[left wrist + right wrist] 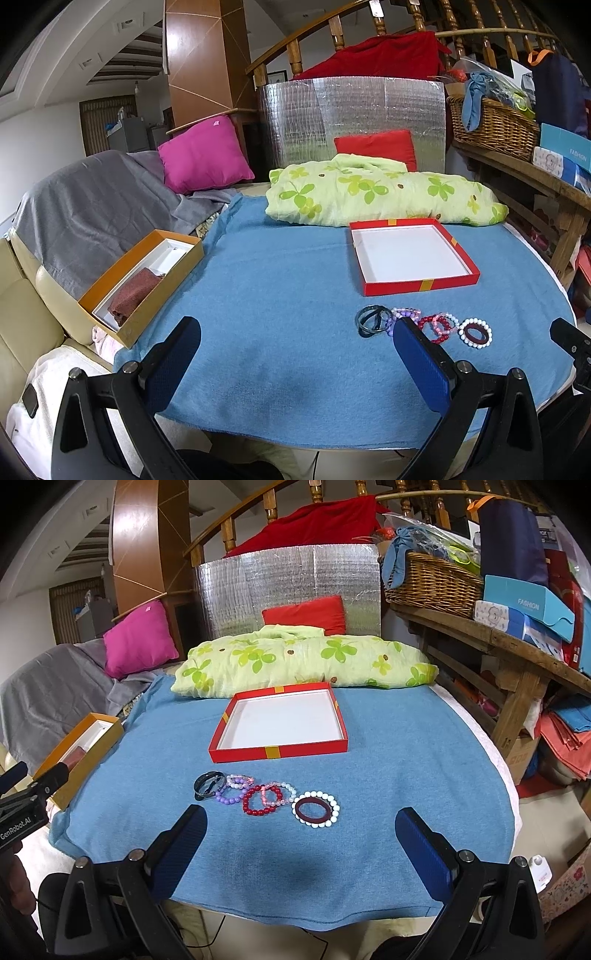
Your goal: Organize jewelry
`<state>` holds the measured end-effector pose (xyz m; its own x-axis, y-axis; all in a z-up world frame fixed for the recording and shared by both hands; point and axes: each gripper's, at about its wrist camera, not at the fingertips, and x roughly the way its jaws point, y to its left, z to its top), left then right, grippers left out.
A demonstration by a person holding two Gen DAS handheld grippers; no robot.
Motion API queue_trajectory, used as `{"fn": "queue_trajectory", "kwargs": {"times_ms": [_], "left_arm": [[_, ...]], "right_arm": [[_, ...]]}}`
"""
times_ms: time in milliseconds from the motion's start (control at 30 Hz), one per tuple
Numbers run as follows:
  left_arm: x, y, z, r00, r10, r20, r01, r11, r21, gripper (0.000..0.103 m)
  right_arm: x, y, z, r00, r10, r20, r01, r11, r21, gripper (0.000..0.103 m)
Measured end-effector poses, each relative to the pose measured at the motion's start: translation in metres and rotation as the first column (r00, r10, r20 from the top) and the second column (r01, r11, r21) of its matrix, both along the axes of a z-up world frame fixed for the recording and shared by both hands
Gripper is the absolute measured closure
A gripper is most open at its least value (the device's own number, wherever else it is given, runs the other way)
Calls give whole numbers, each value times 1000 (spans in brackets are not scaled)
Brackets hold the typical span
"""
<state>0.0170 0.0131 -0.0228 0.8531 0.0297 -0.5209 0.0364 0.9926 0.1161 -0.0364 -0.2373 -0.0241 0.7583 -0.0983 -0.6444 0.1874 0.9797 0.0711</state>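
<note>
Several bracelets lie in a row on the blue cloth (388,757): dark bangles (209,785), a purple bead bracelet (232,792), a red bead bracelet (260,802), a pink one (277,792) and a white bead bracelet around a maroon ring (315,808). They also show in the left wrist view (424,323). Behind them sits an empty red shallow box (279,722) (410,254) with a white inside. My right gripper (301,834) is open and empty, just in front of the bracelets. My left gripper (297,341) is open and empty, left of them.
An orange box (142,280) with a brown cloth inside sits at the table's left edge, on a grey-covered sofa (85,206). A green floral bundle (369,194) lies behind the red box. A wooden shelf (509,646) with a basket stands at right.
</note>
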Motion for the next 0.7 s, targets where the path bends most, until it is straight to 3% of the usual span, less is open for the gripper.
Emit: {"fn": "queue_trajectory", "kwargs": {"times_ms": [700], "left_arm": [[43, -3, -27, 998, 6, -63, -5, 1000, 19, 0]], "right_arm": [[38, -9, -20, 999, 9, -49, -9, 1000, -1, 0]]}}
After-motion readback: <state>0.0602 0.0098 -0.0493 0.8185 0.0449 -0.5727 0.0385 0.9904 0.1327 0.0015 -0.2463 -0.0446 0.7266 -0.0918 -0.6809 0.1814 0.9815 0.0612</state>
